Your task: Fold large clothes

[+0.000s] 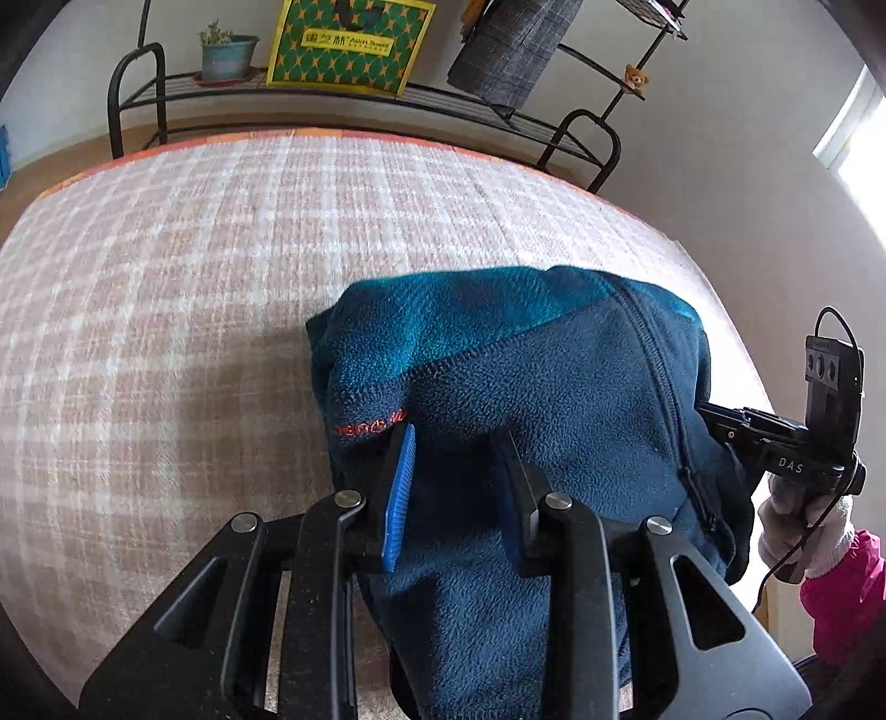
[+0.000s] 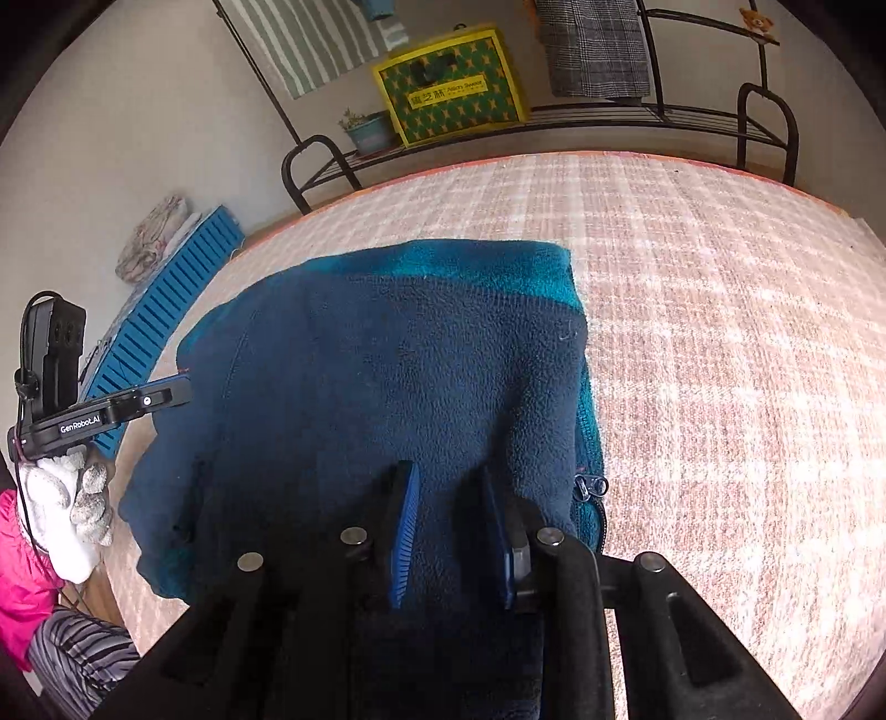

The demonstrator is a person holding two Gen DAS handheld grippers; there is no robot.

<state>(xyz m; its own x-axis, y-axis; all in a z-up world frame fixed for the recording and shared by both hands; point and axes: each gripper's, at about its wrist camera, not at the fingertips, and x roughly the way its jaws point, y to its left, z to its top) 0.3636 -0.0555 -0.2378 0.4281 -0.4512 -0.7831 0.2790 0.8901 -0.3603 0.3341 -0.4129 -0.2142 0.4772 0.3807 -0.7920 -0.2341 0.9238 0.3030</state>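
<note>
A navy and teal fleece jacket (image 1: 554, 376) lies bunched and folded over on the pink checked bed cover (image 1: 194, 277). My left gripper (image 1: 459, 443) has its jaws closed on a thick fold of the fleece near the orange logo stitching. My right gripper (image 2: 448, 482) is closed on another fold near the zipper pull (image 2: 588, 487); the jacket (image 2: 387, 360) spreads in front of it. The right gripper also shows at the right of the left wrist view (image 1: 720, 415); the left gripper shows at the left of the right wrist view (image 2: 177, 390).
A black metal rack (image 1: 343, 105) stands beyond the bed with a potted plant (image 1: 227, 52), a green and yellow bag (image 1: 349, 44) and a grey checked garment (image 1: 509, 50). A blue slatted crate (image 2: 166, 315) lies on the floor to the left. A window (image 1: 858, 138) is at right.
</note>
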